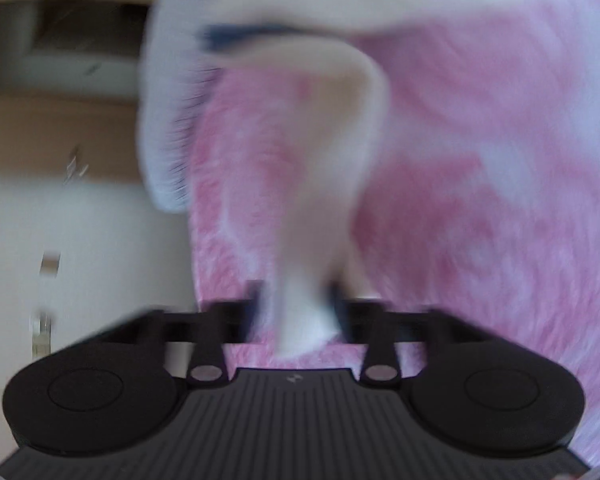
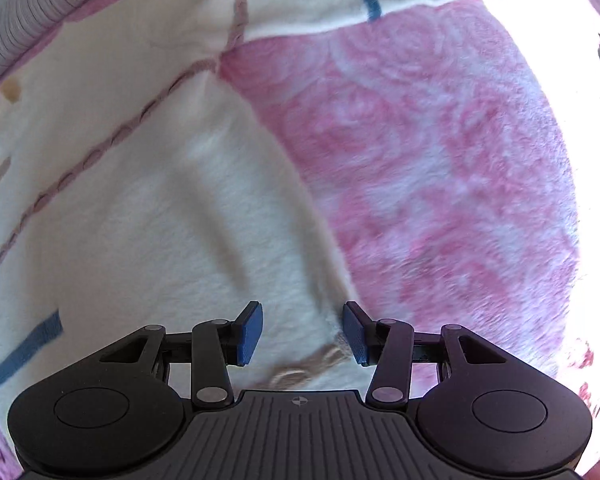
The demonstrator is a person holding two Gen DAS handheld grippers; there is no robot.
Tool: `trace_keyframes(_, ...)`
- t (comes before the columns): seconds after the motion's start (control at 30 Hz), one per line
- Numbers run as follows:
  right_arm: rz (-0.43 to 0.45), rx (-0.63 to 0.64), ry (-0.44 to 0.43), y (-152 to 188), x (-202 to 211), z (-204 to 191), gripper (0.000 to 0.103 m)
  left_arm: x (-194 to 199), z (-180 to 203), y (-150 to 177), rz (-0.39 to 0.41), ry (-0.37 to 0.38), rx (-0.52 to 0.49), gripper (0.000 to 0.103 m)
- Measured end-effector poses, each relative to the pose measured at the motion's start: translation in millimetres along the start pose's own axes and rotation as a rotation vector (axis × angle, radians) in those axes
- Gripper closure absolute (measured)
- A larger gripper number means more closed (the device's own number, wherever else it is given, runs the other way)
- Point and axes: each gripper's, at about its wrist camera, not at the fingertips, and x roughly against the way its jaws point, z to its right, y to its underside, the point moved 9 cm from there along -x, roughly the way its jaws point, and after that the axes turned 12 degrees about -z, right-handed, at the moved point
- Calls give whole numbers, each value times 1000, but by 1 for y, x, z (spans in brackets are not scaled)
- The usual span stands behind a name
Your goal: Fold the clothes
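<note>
The left gripper (image 1: pixel 296 300) pinches a raised strip of the cream garment (image 2: pixel 148 208), fingers closed on it. The right gripper (image 2: pixel 302 330) hangs wide open, holding nothing, over the garment's right edge on the pink blanket (image 2: pixel 440 160). A clean fold likely needs that edge taut and level; bare blanket lies right.

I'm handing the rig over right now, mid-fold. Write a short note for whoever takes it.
Left gripper: jaws shut on a bunched edge of the cream garment, lifted; that view is blurred.
Right gripper: jaws open, empty, over the garment's edge.
Garment lies mostly spread on the pink blanket.
Done: one edge picked up.
Left: take the near edge with the right, fold over, flatten.
</note>
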Motion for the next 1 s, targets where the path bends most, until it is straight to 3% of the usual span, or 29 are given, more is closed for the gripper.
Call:
trace_keyframes(0.13, -16, 28, 30, 1, -4, -10, 54, 20, -26, 42, -13, 223, 229, 97)
trace_keyframes(0.2, -21, 21, 28, 1, -3, -8, 54, 30, -50, 74, -53, 392, 408, 97)
trace_keyframes(0.3, -28, 4, 21, 0, -5, -5, 54, 33, -94, 133, -109, 779, 853, 97)
trace_keyframes(0.37, -34, 9, 31, -2, -7, -8, 54, 25, -116, 176, -122, 969, 1204, 97)
trace_keyframes(0.43, -38, 30, 54, -2, -10, -12, 54, 5, -131, 214, -159, 1004, 1520, 96)
trace_keyframes(0.5, -39, 56, 81, -1, -13, -17, 52, -17, -130, 242, -220, 1005, 1715, 95)
trace_keyframes(0.53, -40, 67, 93, -2, -14, -20, 51, -28, -126, 249, -264, 993, 1753, 92)
trace_keyframes(0.6, -38, 78, 100, -1, -14, -23, 50, -36, -107, 253, -334, 1008, 1774, 69)
trace_keyframes(0.77, -31, 80, 84, -1, -11, -20, 49, -26, -43, 239, -398, 1086, 1790, 68)
trace_keyframes(0.87, -24, 76, 76, 0, -8, -22, 49, -21, -34, 239, -355, 1005, 1872, 65)
trace_keyframes(0.93, -18, 79, 72, 0, -7, -21, 49, -22, -32, 240, -375, 966, 1906, 73)
trace_keyframes(1.0, -12, 80, 63, -1, -6, -18, 49, -16, -34, 239, -395, 900, 1832, 78)
